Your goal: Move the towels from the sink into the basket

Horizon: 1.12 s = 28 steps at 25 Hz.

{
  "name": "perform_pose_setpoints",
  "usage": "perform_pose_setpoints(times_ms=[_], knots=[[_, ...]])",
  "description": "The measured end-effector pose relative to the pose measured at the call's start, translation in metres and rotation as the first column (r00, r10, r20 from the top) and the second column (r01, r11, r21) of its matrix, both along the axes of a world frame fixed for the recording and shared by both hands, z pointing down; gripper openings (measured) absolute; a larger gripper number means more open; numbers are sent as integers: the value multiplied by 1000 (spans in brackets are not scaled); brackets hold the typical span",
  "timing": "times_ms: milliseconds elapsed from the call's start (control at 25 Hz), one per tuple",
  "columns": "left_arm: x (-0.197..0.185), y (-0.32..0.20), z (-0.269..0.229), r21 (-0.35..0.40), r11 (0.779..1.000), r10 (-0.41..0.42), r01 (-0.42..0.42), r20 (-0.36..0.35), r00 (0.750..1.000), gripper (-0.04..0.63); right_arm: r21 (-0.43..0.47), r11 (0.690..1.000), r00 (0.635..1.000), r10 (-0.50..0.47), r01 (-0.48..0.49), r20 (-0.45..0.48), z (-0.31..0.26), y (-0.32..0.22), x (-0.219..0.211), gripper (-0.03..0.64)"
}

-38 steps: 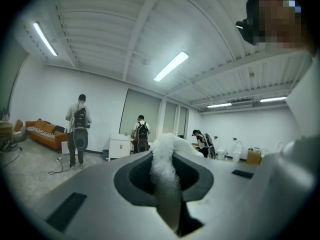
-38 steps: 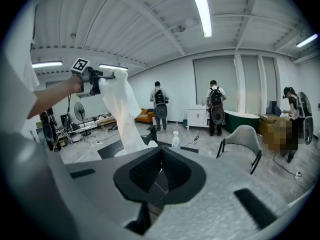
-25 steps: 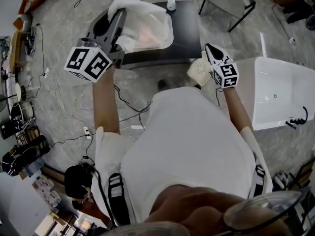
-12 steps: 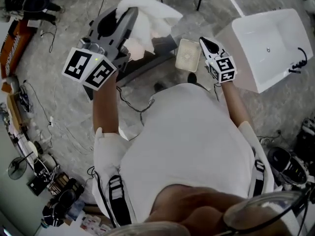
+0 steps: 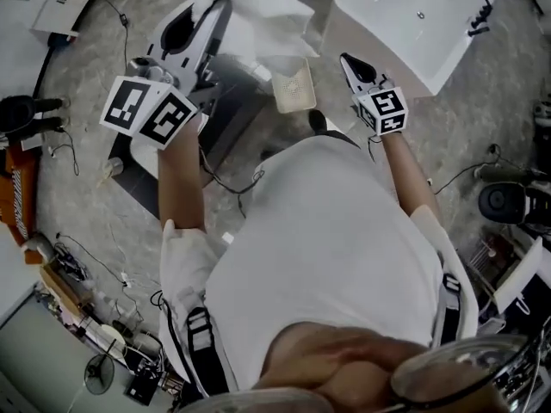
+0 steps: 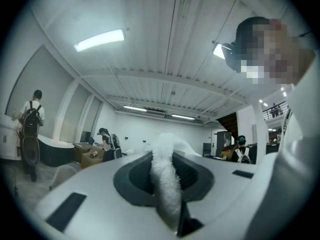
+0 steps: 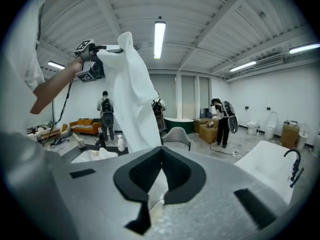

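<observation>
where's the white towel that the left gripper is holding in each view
Head view: the white terry towel is at top centre, draped from the left gripper.
Left gripper view: the towel is at bottom centre, pinched between the jaws.
Right gripper view: the towel hangs left of centre.
Shared landmark: the left gripper clamping it.

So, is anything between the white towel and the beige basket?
Nothing visible. The white towel hangs from the left hand-held gripper right beside the open beige perforated basket; the right hand-held gripper stands off to its side.
</observation>
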<state>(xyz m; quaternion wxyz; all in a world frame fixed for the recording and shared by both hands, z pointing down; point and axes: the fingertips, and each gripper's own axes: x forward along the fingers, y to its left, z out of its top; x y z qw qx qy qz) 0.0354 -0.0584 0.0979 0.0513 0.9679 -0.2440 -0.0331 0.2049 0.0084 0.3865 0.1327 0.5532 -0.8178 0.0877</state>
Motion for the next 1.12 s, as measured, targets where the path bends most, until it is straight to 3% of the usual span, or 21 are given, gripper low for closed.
perform_pose_setpoints(times_ms=[360,640,760,960,1120], knots=[[66,-3,23,-68,993,97,-95,25,995,55,-51,995,996,86,-87,-21,-13,22,40,-3],[78,8,95,-152,987,70,-59,69,995,55,-109,993,999,49,-49,-5,23,37,43,-3],[81,3,123,-187,982,49,-38,55,997,55,-147,989,1000,17,-17,-5,33,35,46,-3],[66,-36,218,-312,950,13,11,75,997,56,-251,967,999,-49,49,6,90,2,30,-3],[81,-76,300,-393,917,-23,65,110,994,56,-305,948,996,-87,88,16,131,-40,45,-3]])
